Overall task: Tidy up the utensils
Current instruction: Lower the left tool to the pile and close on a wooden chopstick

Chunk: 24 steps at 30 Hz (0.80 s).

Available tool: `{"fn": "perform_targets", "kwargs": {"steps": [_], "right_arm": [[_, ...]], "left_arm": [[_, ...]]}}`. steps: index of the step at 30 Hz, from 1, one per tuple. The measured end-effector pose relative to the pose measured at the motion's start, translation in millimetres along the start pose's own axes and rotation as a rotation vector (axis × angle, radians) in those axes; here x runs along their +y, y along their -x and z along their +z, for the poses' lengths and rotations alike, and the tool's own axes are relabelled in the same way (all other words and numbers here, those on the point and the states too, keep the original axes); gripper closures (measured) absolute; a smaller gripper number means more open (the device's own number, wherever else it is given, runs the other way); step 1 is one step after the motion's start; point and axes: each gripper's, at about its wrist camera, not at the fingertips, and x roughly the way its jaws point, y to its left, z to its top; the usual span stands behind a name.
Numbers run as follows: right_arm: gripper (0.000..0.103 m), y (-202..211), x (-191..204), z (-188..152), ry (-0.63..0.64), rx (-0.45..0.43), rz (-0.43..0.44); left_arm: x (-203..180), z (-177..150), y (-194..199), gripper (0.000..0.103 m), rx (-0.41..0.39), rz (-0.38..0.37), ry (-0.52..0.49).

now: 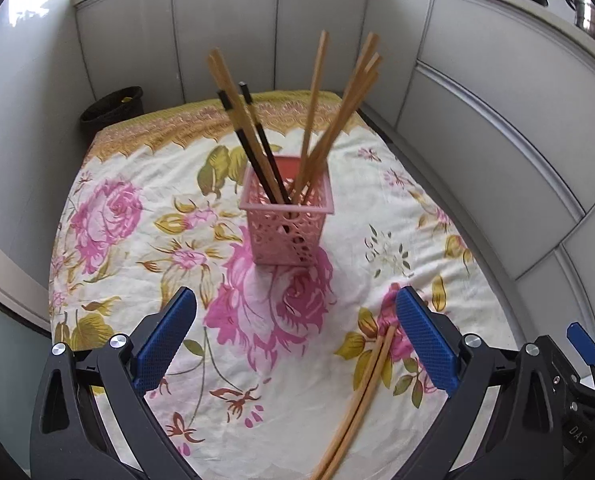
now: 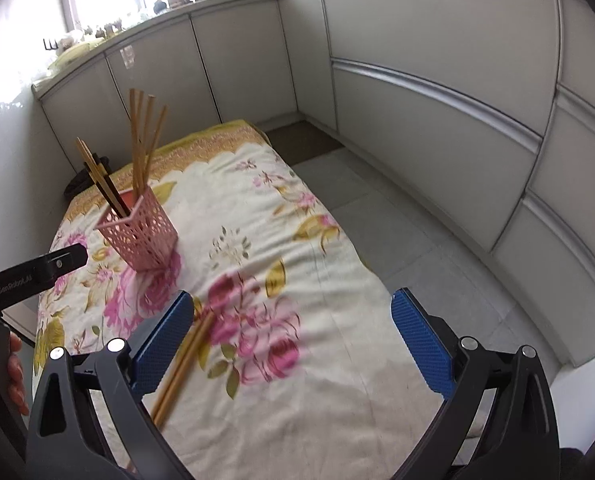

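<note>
Most chopsticks (image 1: 317,120) already stand in my pink basket (image 1: 287,224), one loose pair (image 1: 361,392) remains on the table (image 1: 109,280), both my tongs (image 1: 295,340) (image 2: 291,344) spread empty.

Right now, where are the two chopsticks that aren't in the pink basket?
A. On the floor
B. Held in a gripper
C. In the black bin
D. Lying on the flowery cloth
D: the loose chopsticks lie flat on the flowery cloth, with nothing gripping them.

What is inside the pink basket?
The pink basket holds upright wooden chopsticks and two black-tipped chopsticks. Their lower ends and the basket's bottom are mostly hidden behind its latticed walls.
</note>
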Motion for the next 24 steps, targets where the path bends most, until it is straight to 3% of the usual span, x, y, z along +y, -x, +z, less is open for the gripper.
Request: {"fn": "perform_targets", "kwargs": {"steps": [3, 5, 7, 13, 15, 24], "right_arm": [[0.007, -4, -14, -12, -0.006, 0.053, -0.004], [0.007, -3, -18, -17, -0.009, 0.068, -0.003], [0.007, -1, -22, -19, -0.009, 0.081, 0.0], [0.007, 1, -27, -21, -0.007, 0.101, 0.011], [0.007, -1, -30, -20, -0.014, 0.109, 0.013], [0.007, -4, -31, -22, -0.014, 0.131, 0.022]], "left_arm": [[-23, -5, -23, 0.014, 0.087, 0.018, -0.107], [-35, -10, -44, 0.028, 0.179, 0.014, -0.175], [-39, -16, -65, 0.056, 0.283, -0.021, -0.186], [-45, -31, -101, 0.057, 0.454, -0.059, -0.199], [-46, -33, -104, 0.062, 0.462, -0.061, -0.206], [-47, -35, -114, 0.064, 0.49, -0.087, -0.172]]}}
